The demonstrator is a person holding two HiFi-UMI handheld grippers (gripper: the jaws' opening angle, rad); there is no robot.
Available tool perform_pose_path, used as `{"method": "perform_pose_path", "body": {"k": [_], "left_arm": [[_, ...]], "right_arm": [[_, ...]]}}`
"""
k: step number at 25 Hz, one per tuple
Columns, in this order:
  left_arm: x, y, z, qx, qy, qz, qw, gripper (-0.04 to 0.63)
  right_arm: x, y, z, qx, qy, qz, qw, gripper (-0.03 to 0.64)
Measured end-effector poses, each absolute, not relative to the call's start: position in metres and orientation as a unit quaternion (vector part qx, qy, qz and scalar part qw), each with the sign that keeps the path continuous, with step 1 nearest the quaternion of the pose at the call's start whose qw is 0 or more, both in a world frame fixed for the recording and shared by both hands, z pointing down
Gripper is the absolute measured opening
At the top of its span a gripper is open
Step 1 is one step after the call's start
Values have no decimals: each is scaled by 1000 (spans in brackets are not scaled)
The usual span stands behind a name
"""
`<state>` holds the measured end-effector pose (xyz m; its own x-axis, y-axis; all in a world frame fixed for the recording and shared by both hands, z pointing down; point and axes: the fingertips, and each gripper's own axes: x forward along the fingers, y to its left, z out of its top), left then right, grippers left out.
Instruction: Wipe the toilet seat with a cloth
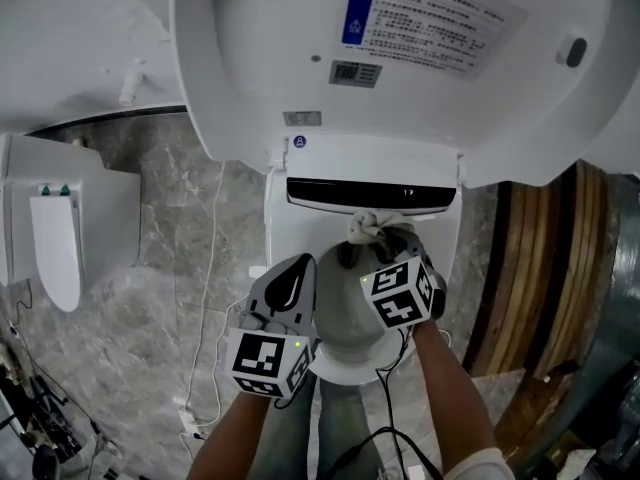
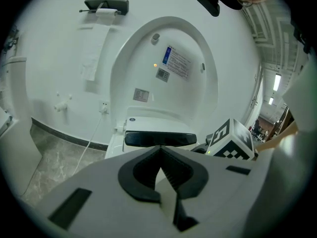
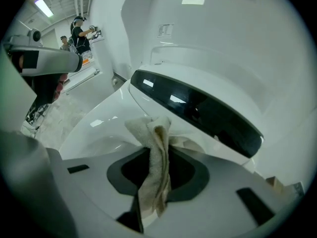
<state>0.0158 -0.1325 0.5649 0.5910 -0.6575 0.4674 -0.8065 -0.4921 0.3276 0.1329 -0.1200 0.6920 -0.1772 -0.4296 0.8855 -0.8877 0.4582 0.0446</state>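
Two claws: left claw (image 1: 298,268) is pinched together with nothing in it; right claw (image 1: 378,243) is clamped on the cloth (image 1: 368,226).
Cloth place: over the back of the seat (image 1: 283,228), just short of the black strip (image 1: 370,195); I cannot tell whether it touches the seat.
Cloth axis: bunched into a narrow strip, its long axis along the right claw's line, its free end pointing at the black strip.
Edges: raised lid (image 1: 250,78) stands behind the strip; the seat's rims run on either side of the claws.
Open room: marble floor (image 1: 150,258) lies to the left, crossed by a white cable (image 1: 215,298); wooden rings (image 1: 540,268) stand near on the right.
Left claw place: just beside the right claw, nearer the seat's front.
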Motion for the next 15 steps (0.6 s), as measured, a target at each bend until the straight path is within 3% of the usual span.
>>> {"method": "perform_pose_path", "body": {"k": [15], "left_arm": [[72, -112, 559, 860, -412, 149, 263, 11]], "right_arm": [[225, -94, 686, 517, -688, 285, 422, 89]]}}
